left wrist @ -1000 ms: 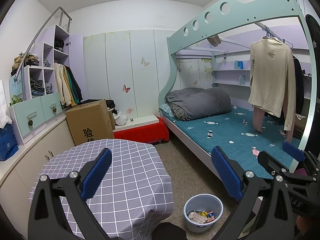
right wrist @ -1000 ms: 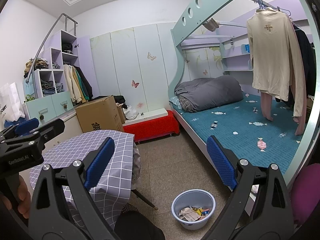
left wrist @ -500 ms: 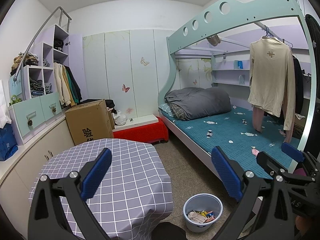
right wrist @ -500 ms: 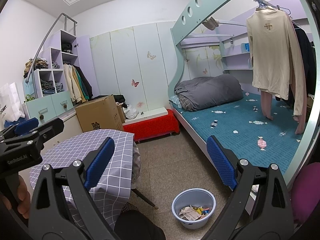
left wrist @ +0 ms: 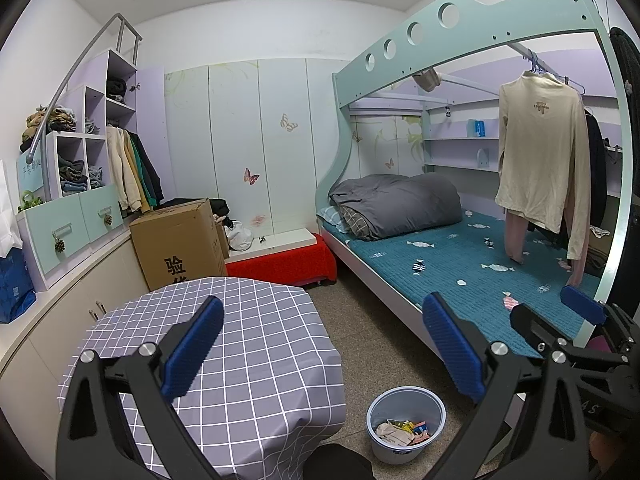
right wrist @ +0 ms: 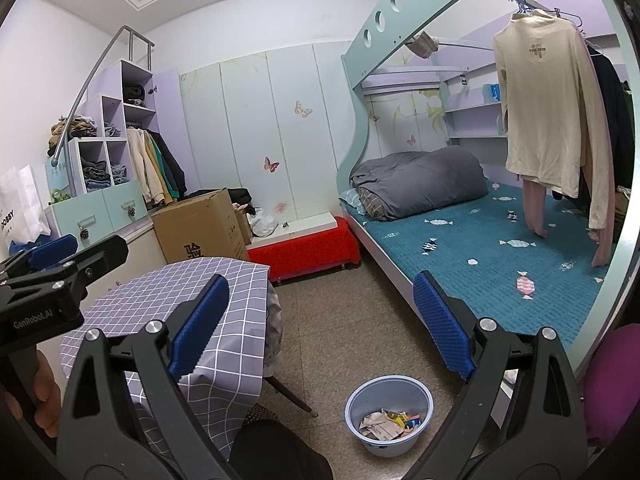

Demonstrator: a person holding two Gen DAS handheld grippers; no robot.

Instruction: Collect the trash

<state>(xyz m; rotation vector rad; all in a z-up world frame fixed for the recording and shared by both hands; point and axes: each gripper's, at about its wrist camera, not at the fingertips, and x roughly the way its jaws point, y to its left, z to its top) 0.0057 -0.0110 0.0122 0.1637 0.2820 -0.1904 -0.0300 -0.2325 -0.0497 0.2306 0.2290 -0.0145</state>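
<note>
Both the left gripper [left wrist: 320, 344] and right gripper [right wrist: 320, 324] hang spread and empty, seemingly done, above the trash-filled bin [right wrist: 389, 416] at 6 o'clock beside the checked table [left wrist: 248, 344].

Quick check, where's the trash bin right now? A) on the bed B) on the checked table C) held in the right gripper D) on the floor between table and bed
D: the bin, with wrappers inside, stands on the floor between the checked table and the bed; both grippers are open and empty.

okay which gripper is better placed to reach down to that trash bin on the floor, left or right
Probably right, narrowly. The right gripper is open, with the trash bin almost centred below its fingers. The left gripper, also open, hovers over the checked table, with the bin off toward its right finger.
</note>
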